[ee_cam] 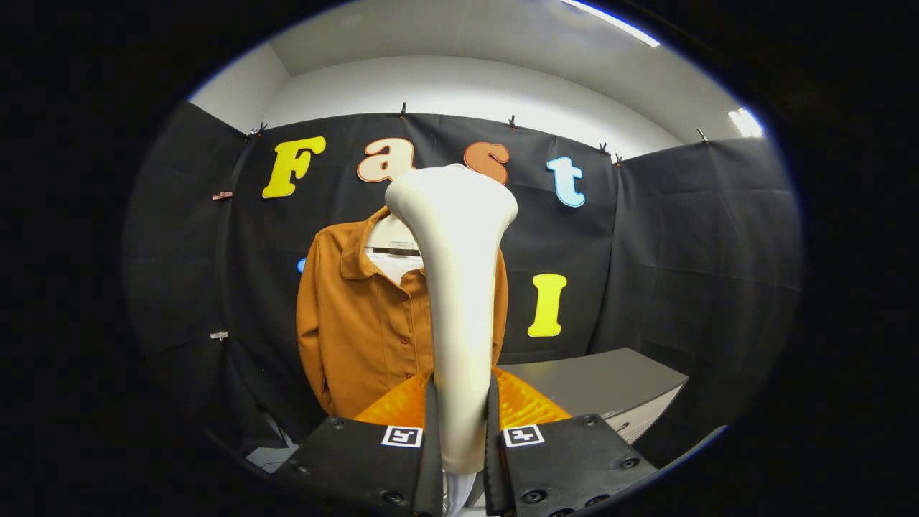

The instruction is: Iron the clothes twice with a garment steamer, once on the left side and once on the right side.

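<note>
— What's the gripper (pixel 461 424) got?
— Jaws clamped tight on the cream garment steamer (pixel 458 287), held upright, head up top.
— And the clothes?
— Brown shirt (pixel 359 323) hangs on the wall beyond, grey counter (pixel 610 384) to its right.

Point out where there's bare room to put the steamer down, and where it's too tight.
The gripper is shut on the white steamer, upright between its fingers. The free patch is the bare grey top of the cabinet, right of the fingers, below the black cloth wall. It is crowded straight ahead, where the orange shirt hangs behind the steamer.
</note>
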Demonstrator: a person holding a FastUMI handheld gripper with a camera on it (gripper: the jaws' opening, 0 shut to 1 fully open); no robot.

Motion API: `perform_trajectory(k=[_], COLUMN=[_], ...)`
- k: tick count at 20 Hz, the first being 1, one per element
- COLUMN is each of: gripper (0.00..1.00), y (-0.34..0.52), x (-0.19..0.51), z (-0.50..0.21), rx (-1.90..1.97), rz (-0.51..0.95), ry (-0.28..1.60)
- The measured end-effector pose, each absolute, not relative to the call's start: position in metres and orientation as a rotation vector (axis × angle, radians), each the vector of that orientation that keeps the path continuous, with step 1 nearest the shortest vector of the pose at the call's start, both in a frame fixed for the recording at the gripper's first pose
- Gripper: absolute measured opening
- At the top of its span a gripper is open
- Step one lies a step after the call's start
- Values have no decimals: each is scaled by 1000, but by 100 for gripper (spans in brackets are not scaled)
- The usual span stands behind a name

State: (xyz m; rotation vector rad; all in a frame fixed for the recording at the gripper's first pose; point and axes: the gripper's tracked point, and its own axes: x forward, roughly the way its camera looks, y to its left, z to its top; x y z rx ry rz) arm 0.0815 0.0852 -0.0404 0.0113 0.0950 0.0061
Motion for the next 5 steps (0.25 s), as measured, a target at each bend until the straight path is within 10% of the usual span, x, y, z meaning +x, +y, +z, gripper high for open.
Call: perform_trajectory(k=[5], gripper=[26], y=[87], x=[84], z=[-42], rx=[10], rz=[12], ry=[95])
